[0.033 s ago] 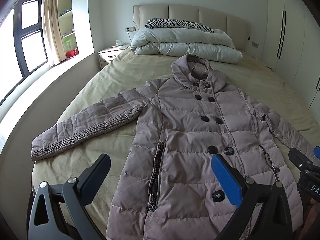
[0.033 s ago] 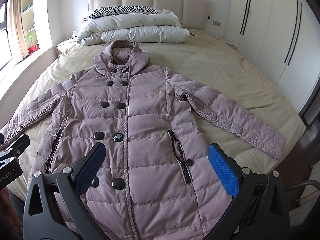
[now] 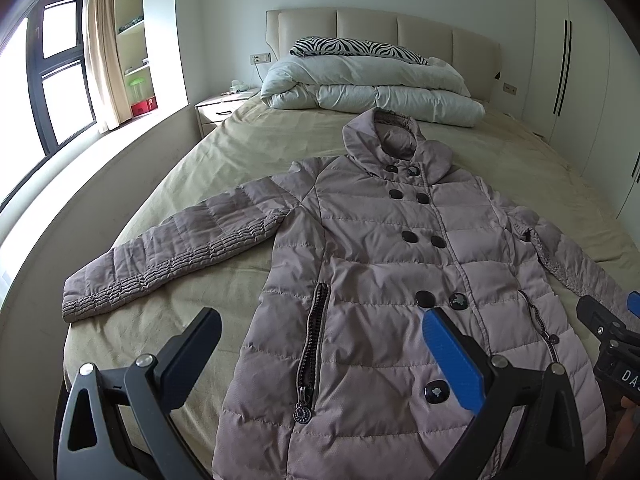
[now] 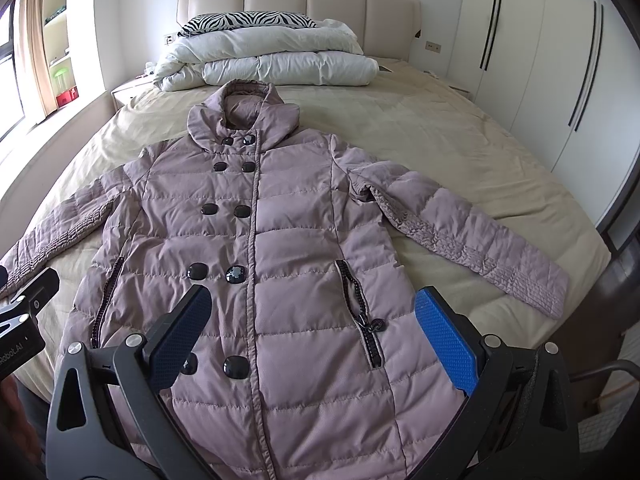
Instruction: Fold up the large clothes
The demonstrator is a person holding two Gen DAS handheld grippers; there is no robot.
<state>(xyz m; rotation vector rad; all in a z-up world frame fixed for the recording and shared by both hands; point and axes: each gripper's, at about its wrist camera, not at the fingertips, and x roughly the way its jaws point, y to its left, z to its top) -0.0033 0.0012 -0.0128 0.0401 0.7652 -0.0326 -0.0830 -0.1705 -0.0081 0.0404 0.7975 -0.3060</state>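
While the quilted coat (image 3: 380,280) lay buttoned and face up along the middle of the bed (image 3: 240,152), hood toward the headboard end and hem at the foot edge, you had not yet started any fold. Farthest left, the left sleeve (image 3: 172,256) stretched flat toward the bed's left edge, well clear of the coat's body. Your left gripper (image 3: 320,316) hung above the hem near the left pocket zip (image 3: 314,344), its fingers spread wide and holding nothing. Your right gripper (image 4: 314,294) hung likewise above the hem by the right pocket zip (image 4: 360,304), fingers wide apart and empty, touching no fabric as far as could be seen. Farther right, the right sleeve (image 4: 480,236) angled out toward the bed's right edge, its cuff close to it. The layout showed no sign of change: both sleeves were out and no crease crossed the body. By that reading, your task stood at its very start, and the sleeves looked the likely first parts to bring in over the front.
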